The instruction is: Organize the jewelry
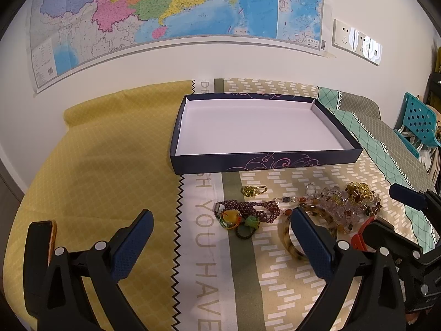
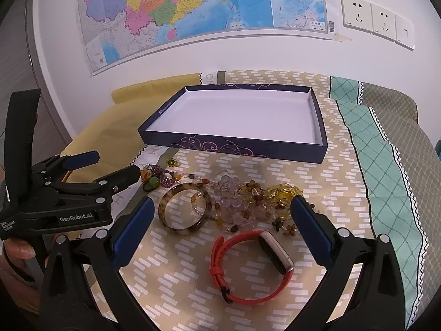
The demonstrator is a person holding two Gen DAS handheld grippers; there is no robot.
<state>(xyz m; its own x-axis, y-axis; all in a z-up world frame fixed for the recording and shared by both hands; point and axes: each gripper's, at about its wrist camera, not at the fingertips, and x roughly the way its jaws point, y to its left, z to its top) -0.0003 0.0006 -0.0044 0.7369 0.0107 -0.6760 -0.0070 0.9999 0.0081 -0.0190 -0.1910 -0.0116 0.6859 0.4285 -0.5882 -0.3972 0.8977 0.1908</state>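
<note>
Start of sort: navy tray (image 2: 242, 149) empty, jewelry pile unsorted. Both grippers (image 1: 220, 231) (image 2: 223, 215) spread wide, holding nothing. Next: right closes on red smartwatch (image 2: 248, 267).

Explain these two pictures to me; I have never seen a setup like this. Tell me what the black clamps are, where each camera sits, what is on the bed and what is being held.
No robot here: a person holds a two-finger clamp tool in each hand, with a camera on each looking along its fingers. One picture is from the left tool, the other from the right tool. Both are open and hold nothing. The left tool also appears in the right view. On the patterned cloth lie an empty dark box, a brown bangle, mixed beads, dark red beads, a small yellow ring and a red watch. A phone lies at the left.
</note>
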